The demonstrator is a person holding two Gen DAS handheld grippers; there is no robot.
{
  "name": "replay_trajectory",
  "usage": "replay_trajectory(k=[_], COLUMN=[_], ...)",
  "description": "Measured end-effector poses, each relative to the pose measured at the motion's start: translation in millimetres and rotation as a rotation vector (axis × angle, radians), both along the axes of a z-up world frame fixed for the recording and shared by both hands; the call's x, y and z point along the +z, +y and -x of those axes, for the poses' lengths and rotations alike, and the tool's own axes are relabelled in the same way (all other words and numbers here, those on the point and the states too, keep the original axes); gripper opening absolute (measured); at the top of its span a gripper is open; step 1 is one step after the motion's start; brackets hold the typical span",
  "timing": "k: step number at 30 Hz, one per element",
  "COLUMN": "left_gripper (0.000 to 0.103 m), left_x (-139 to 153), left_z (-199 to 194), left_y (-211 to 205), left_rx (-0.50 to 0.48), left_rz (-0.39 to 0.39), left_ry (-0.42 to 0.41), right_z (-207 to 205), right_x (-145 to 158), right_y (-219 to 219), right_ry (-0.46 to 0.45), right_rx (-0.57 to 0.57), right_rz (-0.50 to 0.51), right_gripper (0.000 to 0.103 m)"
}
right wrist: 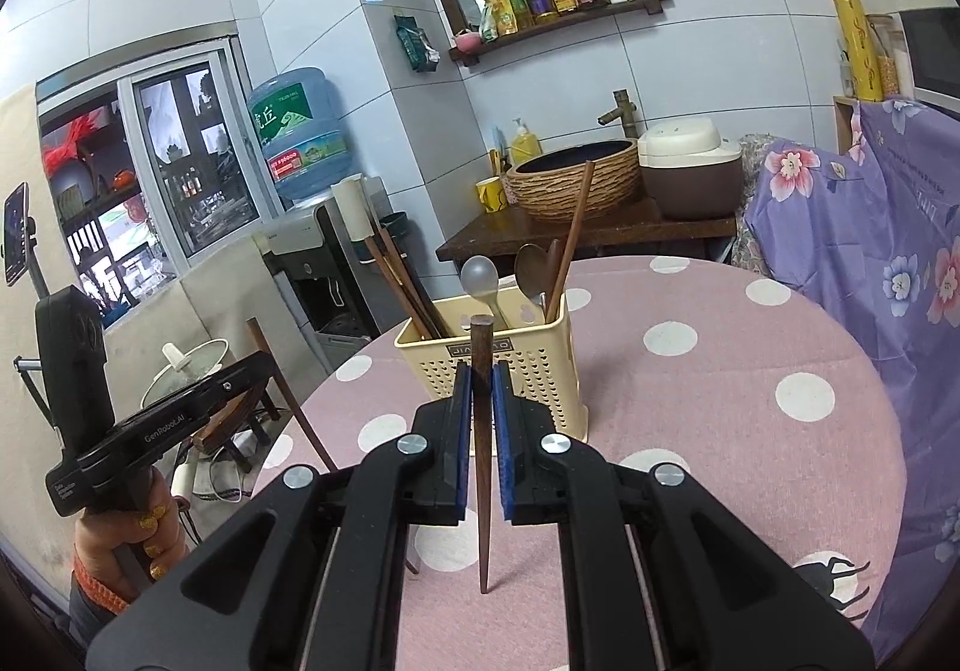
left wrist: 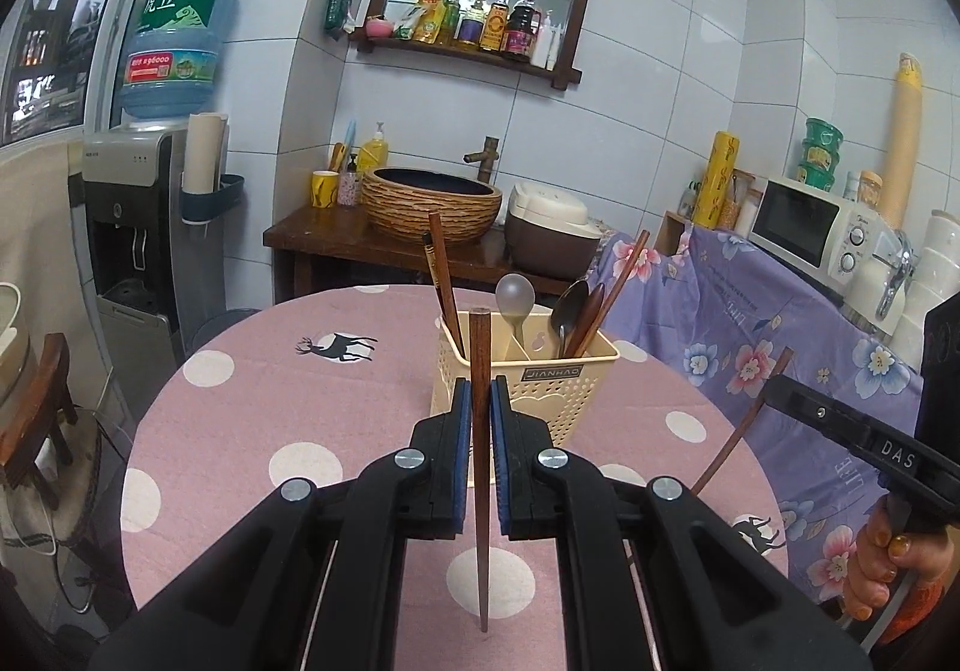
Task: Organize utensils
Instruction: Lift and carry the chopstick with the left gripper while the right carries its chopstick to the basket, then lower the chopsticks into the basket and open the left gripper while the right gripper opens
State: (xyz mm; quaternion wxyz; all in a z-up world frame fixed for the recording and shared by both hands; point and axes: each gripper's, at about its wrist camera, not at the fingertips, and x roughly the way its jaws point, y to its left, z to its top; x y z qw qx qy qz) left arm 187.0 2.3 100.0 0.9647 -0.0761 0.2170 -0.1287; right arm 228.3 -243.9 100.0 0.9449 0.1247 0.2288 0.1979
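- Left gripper [left wrist: 478,401] is pinched tight on a dark wooden chopstick [left wrist: 480,491], held upright over the pink dotted table [left wrist: 240,431].
- Right gripper [right wrist: 480,389] is clamped on its own chopstick [right wrist: 482,491] (same pose).
- Cream utensil basket [left wrist: 540,389] just ahead reads "JIANHAO"; the gripper bodies read "DAS" and "GenRobot.AI".

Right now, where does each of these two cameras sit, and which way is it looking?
Left wrist: sits on the left gripper, looking along it at the caddy; the right gripper and a hand show.
Right wrist: sits on the right gripper, facing the caddy; the left gripper and a hand show.
Shared: caddy, pink table, sink; each gripper clamps a chopstick.
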Motion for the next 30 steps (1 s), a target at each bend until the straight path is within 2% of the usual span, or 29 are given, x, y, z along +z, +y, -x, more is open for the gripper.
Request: replay_trajectory(k=[7,11,14,21,25,27,30], left_gripper=[0.008,0.008,0.008,0.008,0.008,0.008,0.008], left_x=[4,14,36,113,145,143,118], left_z=[-2,-9,-17,-49,-69,-81,-97], left_y=[4,3,2,-1,-10,-17,-25], left_rx=[-0.008,-0.024,-0.040,-0.055,-0.006,0.008,0.024], left_rz=[0.013,0.020,0.031,0.071,0.052,0.038,0.018], left_ry=[-0.001,-0.005,-0.041,-0.166,-0.250,-0.252,-0.213], right_z=[-3,-13,-21,-50,-68,-82,-98], right_x=[5,21,43,117,154,155,135], right_y=[0,2,4,5,3,6,14], right_ry=[0.001,-0.013,-0.057,-0.165,-0.253,-0.250,-0.225], right_rx=[0.013,0.028,0.026,-0.006,-0.067,-0.087,-0.105], right_rz=[0.004,0.016,0.033,0.013,0.000,0.001,0.024], right_gripper=[0.008,0.008,0.008,0.008,0.008,0.008,0.008])
